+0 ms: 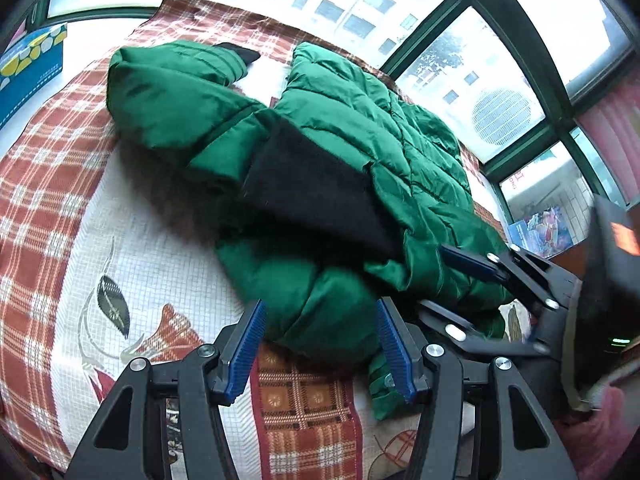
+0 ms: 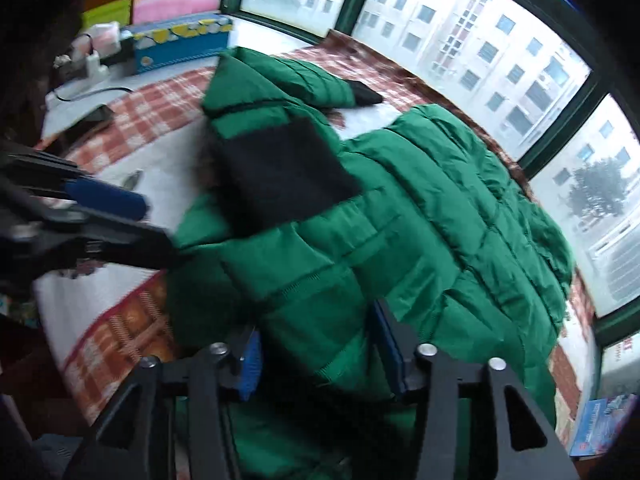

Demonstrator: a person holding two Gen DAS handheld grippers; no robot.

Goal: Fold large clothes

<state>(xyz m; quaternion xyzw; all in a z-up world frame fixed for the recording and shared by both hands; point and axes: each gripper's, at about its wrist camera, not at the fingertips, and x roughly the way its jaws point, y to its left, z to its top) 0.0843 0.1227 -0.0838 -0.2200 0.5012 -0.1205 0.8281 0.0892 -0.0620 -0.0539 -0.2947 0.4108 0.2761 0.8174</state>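
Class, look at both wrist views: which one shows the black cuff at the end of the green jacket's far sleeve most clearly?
The left wrist view. There the black cuff is sharp, lying on the patterned bedcover at the end of the green jacket's sleeve. The right wrist view also shows it, but motion blur softens it.

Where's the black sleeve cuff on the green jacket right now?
The black sleeve cuff lies at the far end of the green puffer jacket, toward the window, on the plaid bedspread; the right wrist view shows it upper centre.

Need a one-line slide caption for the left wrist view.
Open left tool hovers over a green quilted puffer jacket on a plaid bedspread.
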